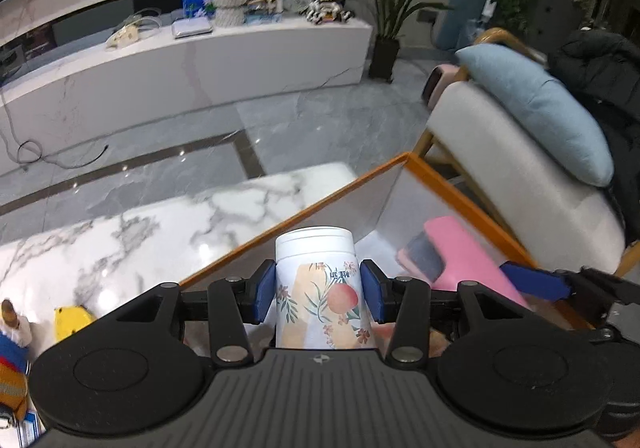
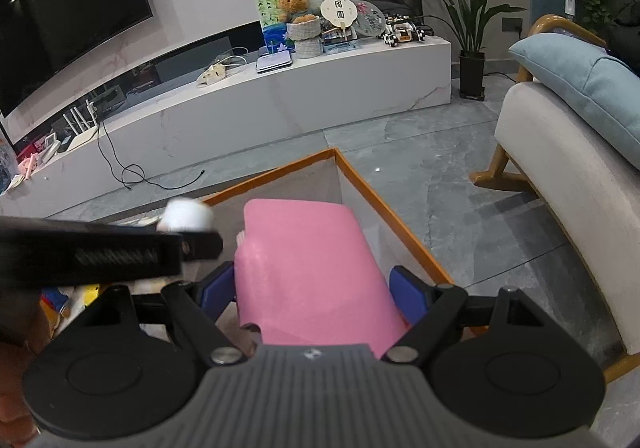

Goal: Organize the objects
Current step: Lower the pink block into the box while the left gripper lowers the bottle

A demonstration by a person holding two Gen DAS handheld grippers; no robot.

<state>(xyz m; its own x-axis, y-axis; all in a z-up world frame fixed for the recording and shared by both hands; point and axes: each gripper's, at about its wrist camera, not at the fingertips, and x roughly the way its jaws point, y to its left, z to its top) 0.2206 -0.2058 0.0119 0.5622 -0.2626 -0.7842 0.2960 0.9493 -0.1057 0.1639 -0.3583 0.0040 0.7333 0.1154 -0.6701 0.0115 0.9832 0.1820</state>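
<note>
Both cameras ride low on their tools and look forward and downward over the orange-rimmed bin (image 1: pixel 460 188), toward the long white TV console (image 1: pixel 200 60) across the floor.

The left wrist view sits just behind the left hand-held gripper (image 1: pixel 318 290), very close to the bin's near-left rim (image 1: pixel 280 226), with the marble bench (image 1: pixel 160 244) left of the bin.

The right wrist view sits just behind the right hand-held gripper (image 2: pixel 316 296), directly over the bin (image 2: pixel 400 224).

Both share the bin, console (image 2: pixel 280 104), potted plant (image 2: pixel 472 28) and the armchair (image 2: pixel 560 176) right of the bin.
</note>
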